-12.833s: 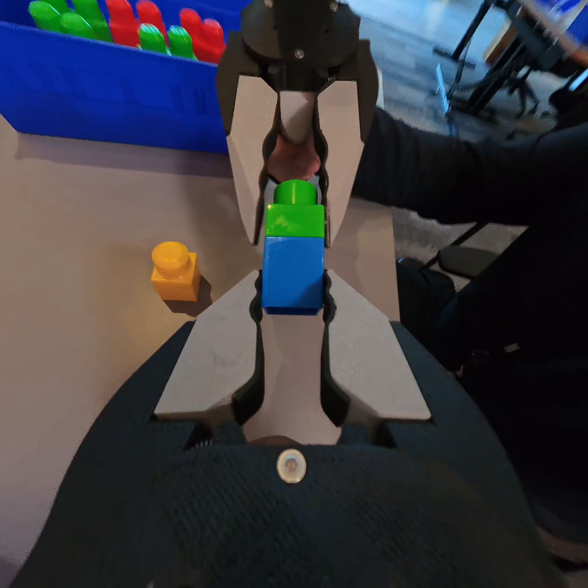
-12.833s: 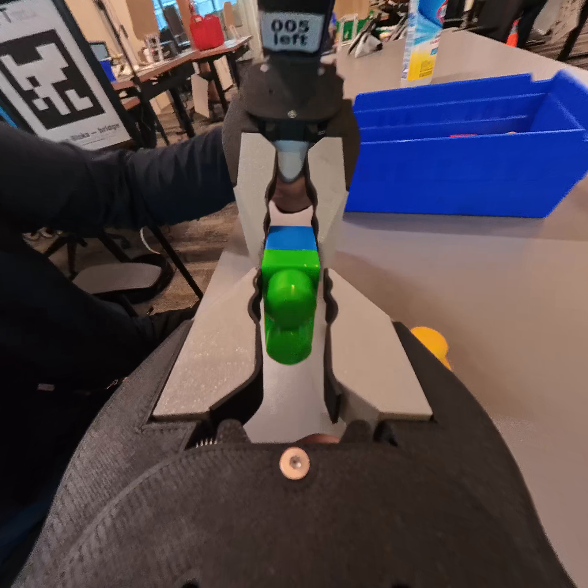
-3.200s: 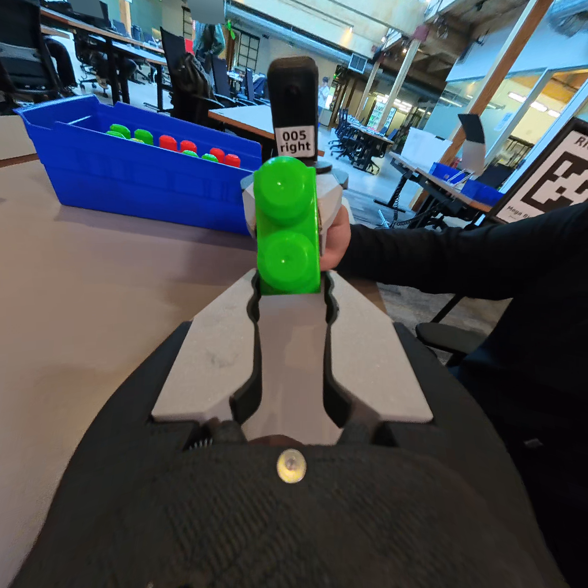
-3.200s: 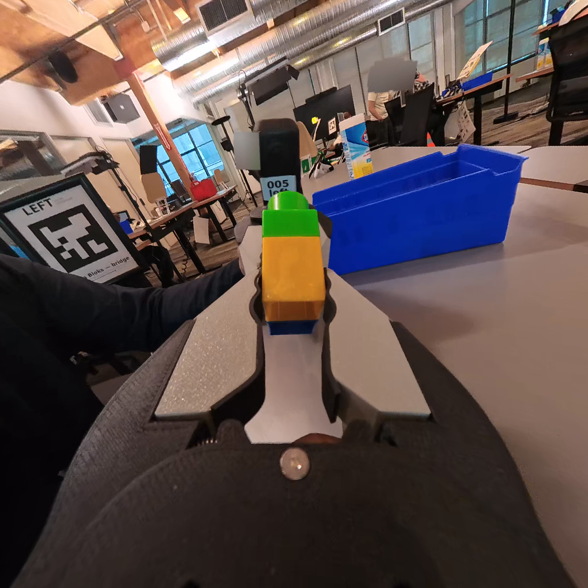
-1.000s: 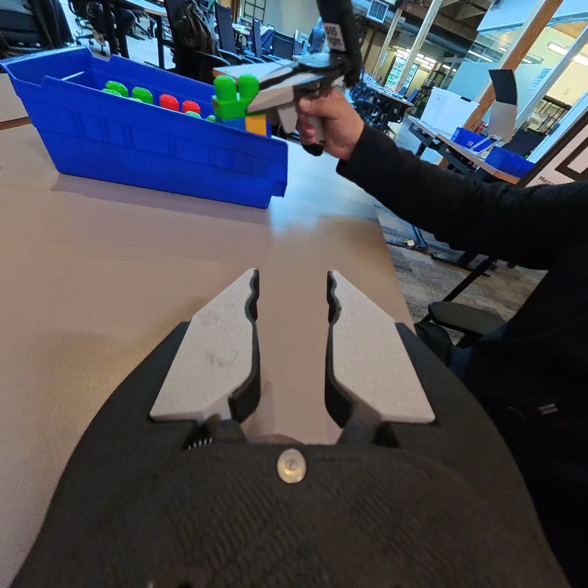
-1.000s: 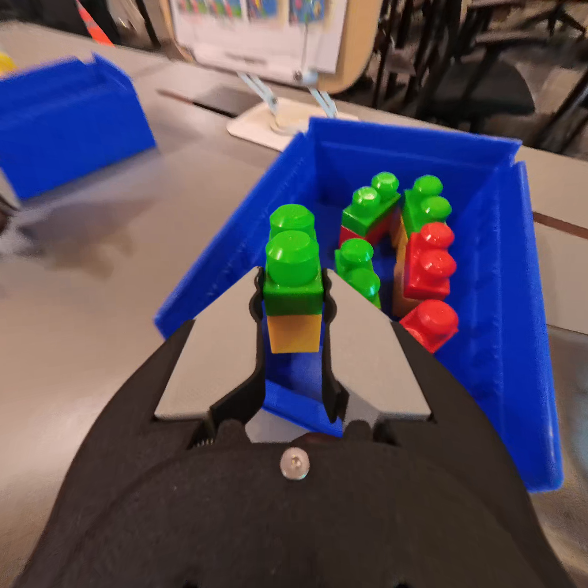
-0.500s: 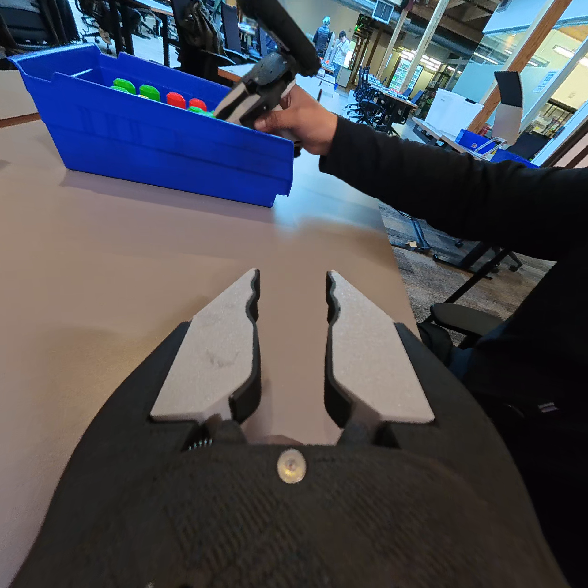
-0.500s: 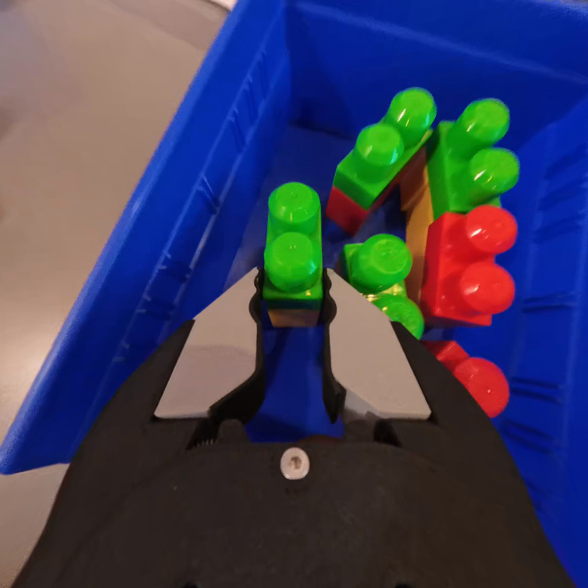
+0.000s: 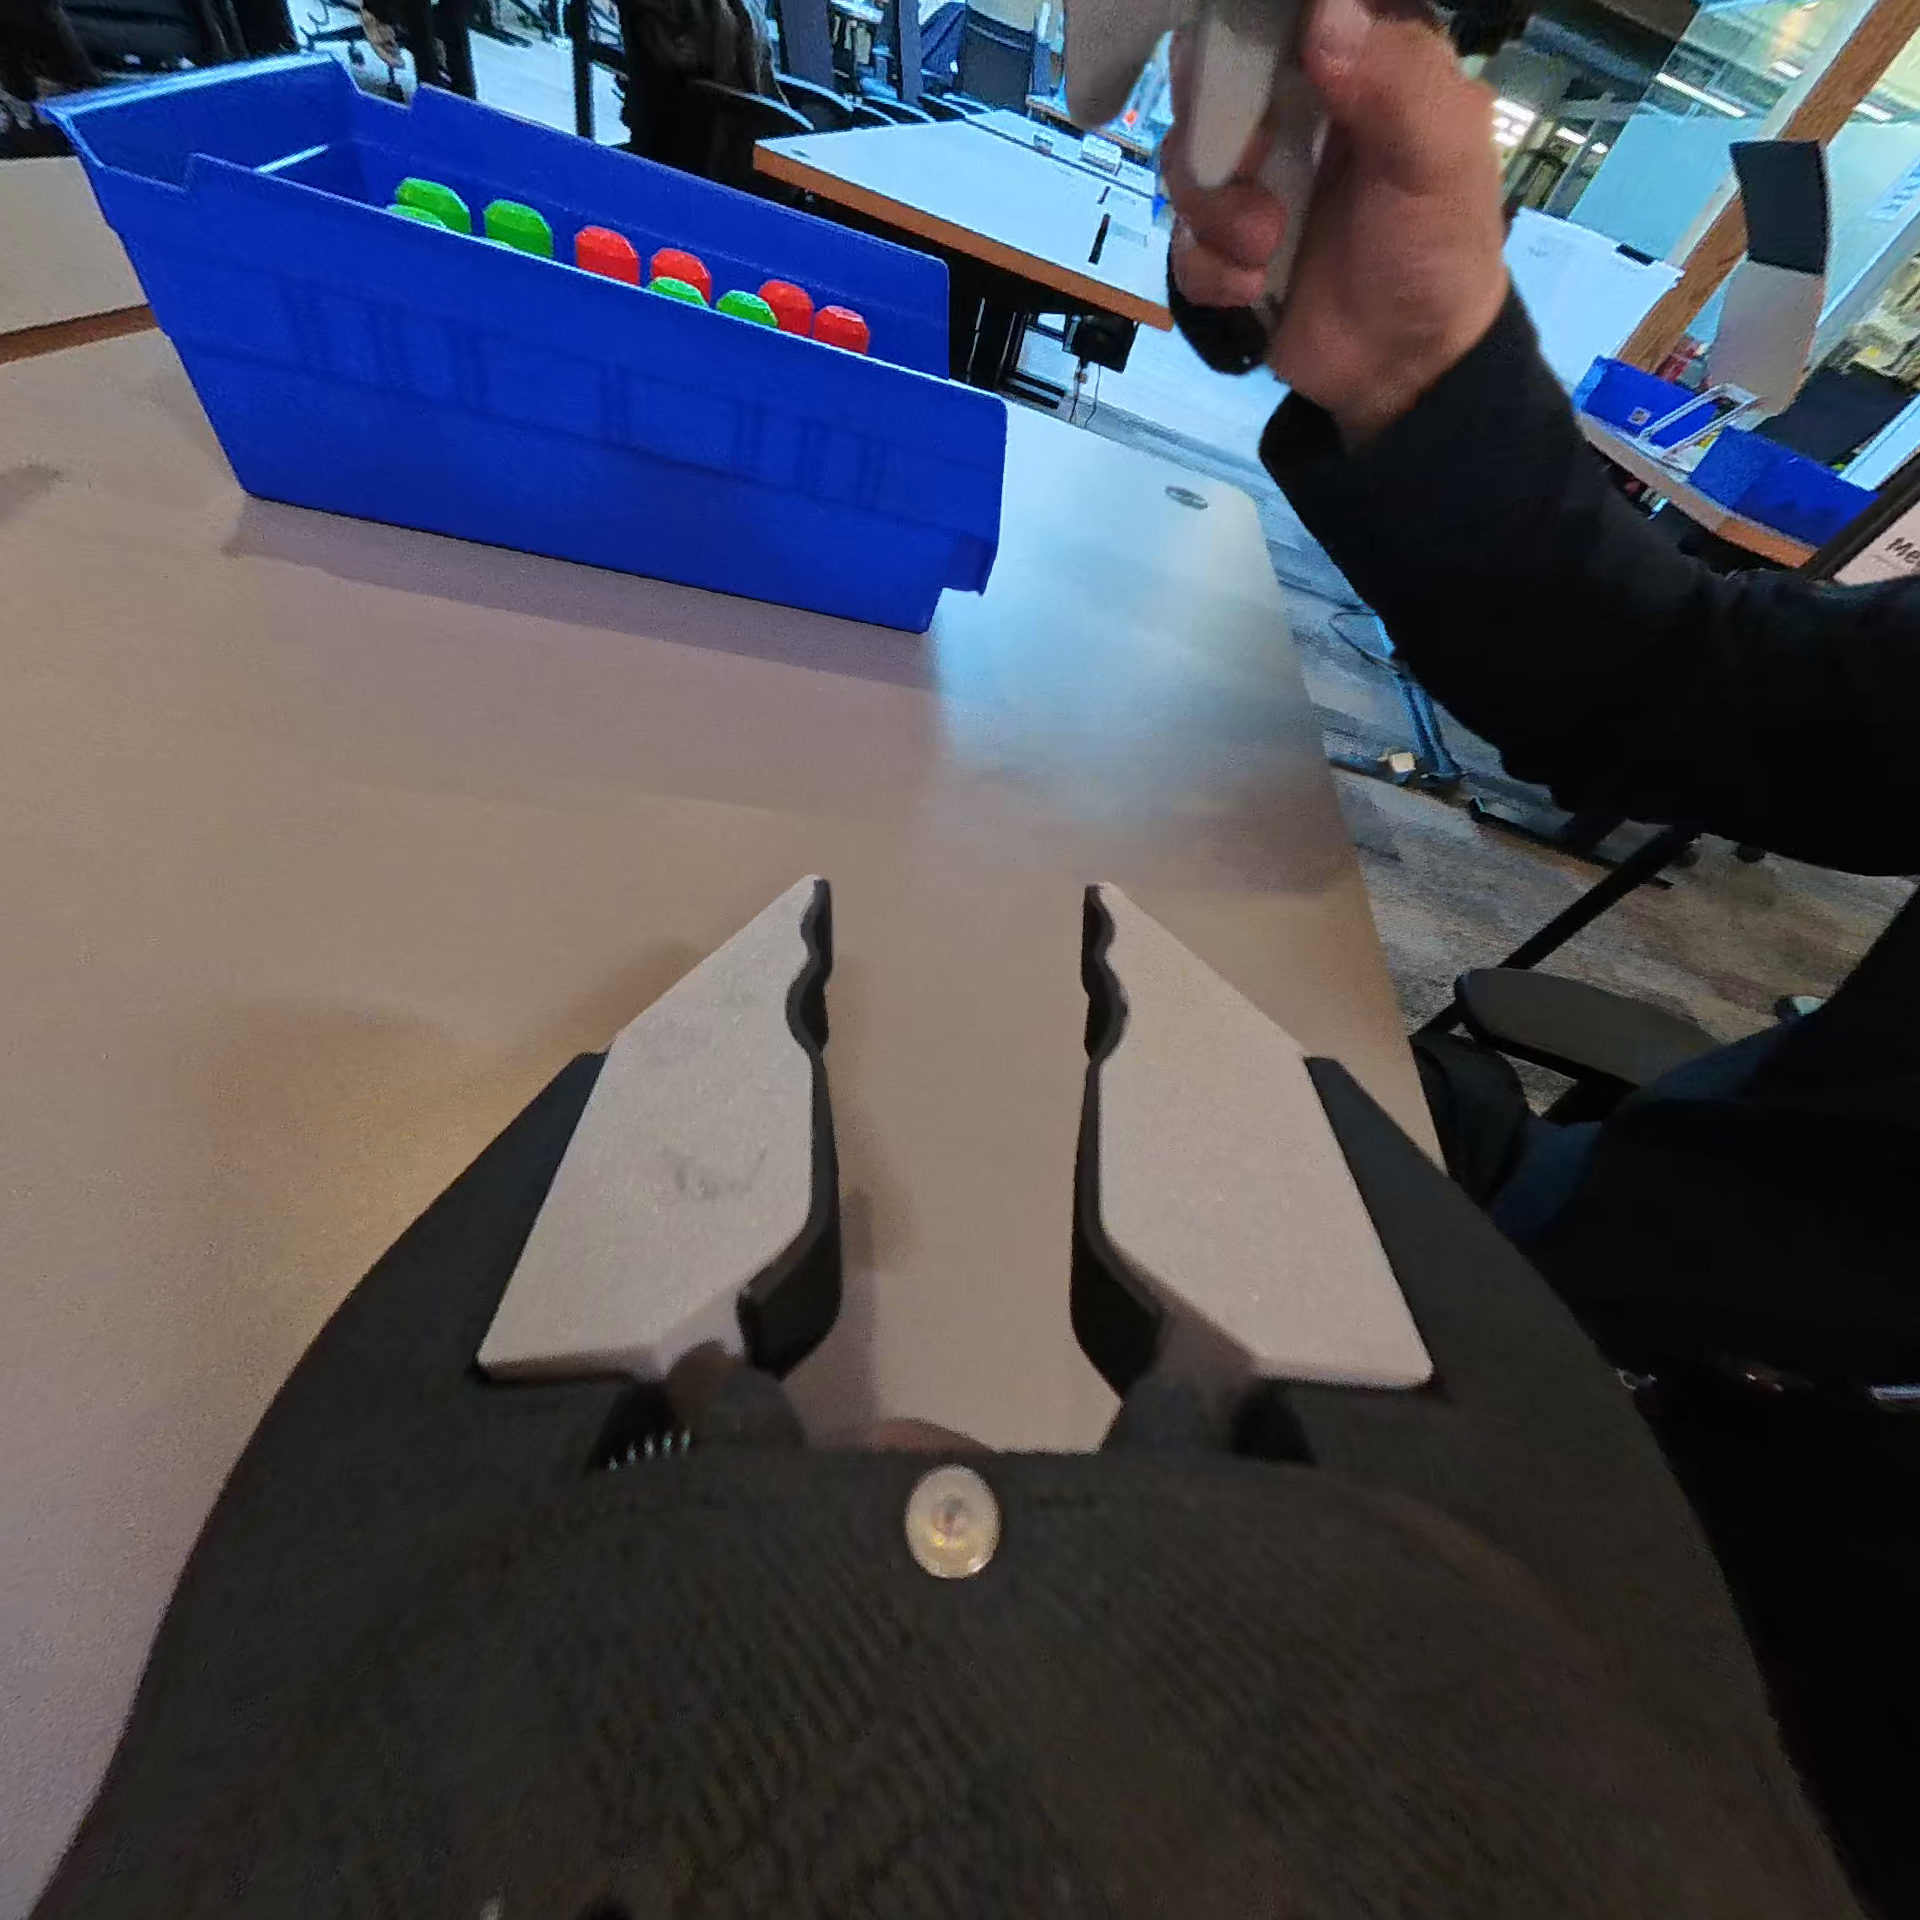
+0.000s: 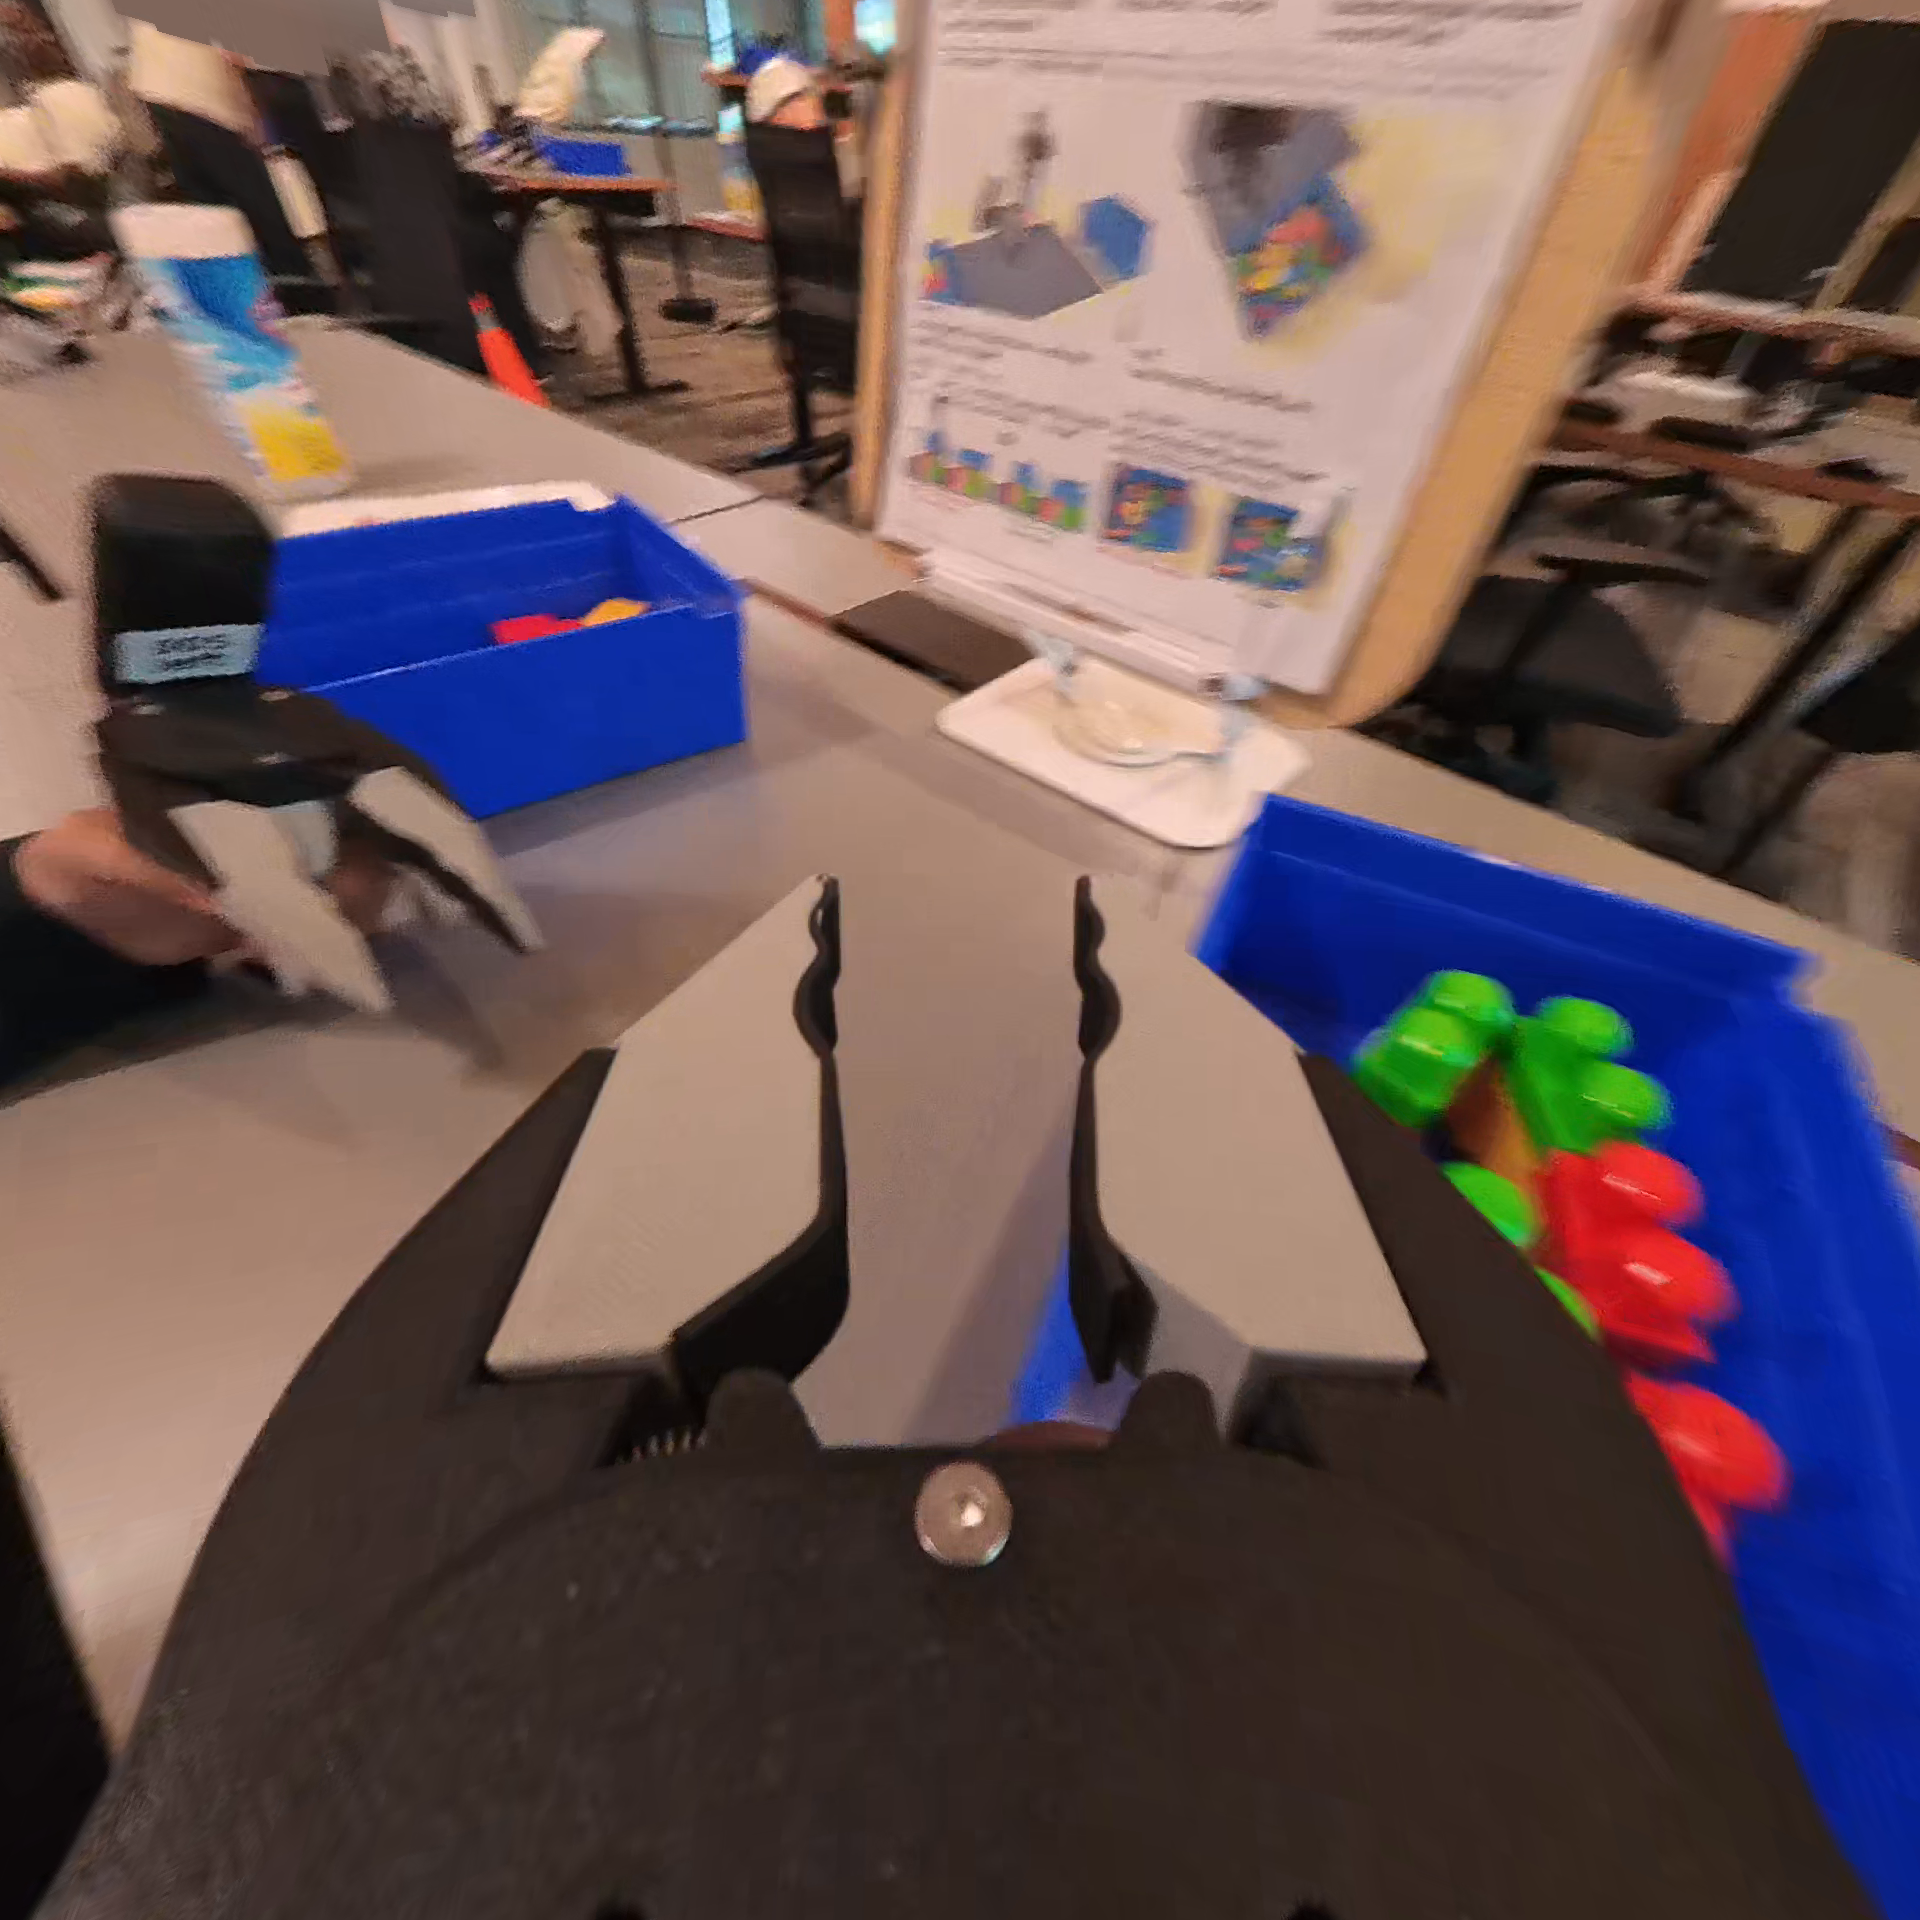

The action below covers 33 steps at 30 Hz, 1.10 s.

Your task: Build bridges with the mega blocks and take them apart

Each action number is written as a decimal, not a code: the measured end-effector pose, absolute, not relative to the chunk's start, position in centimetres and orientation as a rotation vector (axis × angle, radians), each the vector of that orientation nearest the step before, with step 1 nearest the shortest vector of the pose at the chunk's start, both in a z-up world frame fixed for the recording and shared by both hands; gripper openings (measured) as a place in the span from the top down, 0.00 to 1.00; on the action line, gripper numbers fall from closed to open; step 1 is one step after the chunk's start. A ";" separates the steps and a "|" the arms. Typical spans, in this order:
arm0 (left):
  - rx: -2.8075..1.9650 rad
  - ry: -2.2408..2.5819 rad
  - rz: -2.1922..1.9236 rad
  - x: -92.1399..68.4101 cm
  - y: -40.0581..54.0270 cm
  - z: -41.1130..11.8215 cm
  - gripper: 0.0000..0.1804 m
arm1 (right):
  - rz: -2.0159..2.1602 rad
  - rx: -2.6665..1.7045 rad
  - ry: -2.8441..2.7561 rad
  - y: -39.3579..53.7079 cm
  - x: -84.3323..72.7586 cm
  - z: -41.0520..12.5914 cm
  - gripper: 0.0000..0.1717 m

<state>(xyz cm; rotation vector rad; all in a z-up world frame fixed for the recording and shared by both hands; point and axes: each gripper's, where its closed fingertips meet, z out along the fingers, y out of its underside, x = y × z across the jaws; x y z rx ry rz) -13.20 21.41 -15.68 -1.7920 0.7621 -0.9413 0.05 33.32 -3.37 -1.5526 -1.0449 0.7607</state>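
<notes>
- The blocks (image 10: 1558,1153) lie in a blue bin (image 10: 1766,997) on the table (image 10: 312,1195): green ones at the far end, red ones nearer the camera, an orange-brown face between them
- In the left wrist view the same bin (image 9: 582,416) stands at the far left of the table (image 9: 416,831), and only green and red studs (image 9: 623,260) show above its near wall
- The right gripper (image 10: 951,883) hangs above the table just left of that bin; its jaws stand apart with only bare tabletop between them, nothing gripped
- The left gripper (image 9: 956,888) is likewise spread, with only the plain table surface showing between its fingers (image 9: 727,1091)
- From the right wrist view the left gripper (image 10: 436,977) appears at the far left, tilted down toward the table, fingers apart and bare, a hand (image 10: 94,883) behind it
- From the left wrist view, the hand (image 9: 1351,208) holding the right gripper is raised at the upper right, with a dark sleeve (image 9: 1610,623) running to the frame edge; that gripper's fingers are cut off by the top edge
- A second blue bin (image 10: 520,675) sits farther back on the left, with red and yellow pieces (image 10: 566,621) inside
- Behind it stands a white and blue canister (image 10: 239,343)
- A board with printed pictures (image 10: 1195,312) stands on a white base (image 10: 1122,748) beyond the grippers
- Chairs and desks fill the blurred background
</notes>
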 end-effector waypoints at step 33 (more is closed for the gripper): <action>-1.694 0.669 -0.620 -14.9 20.9 -11.4 0.72 | 0.814 -1.580 -1.350 29.7 -16.6 -18.4 0.60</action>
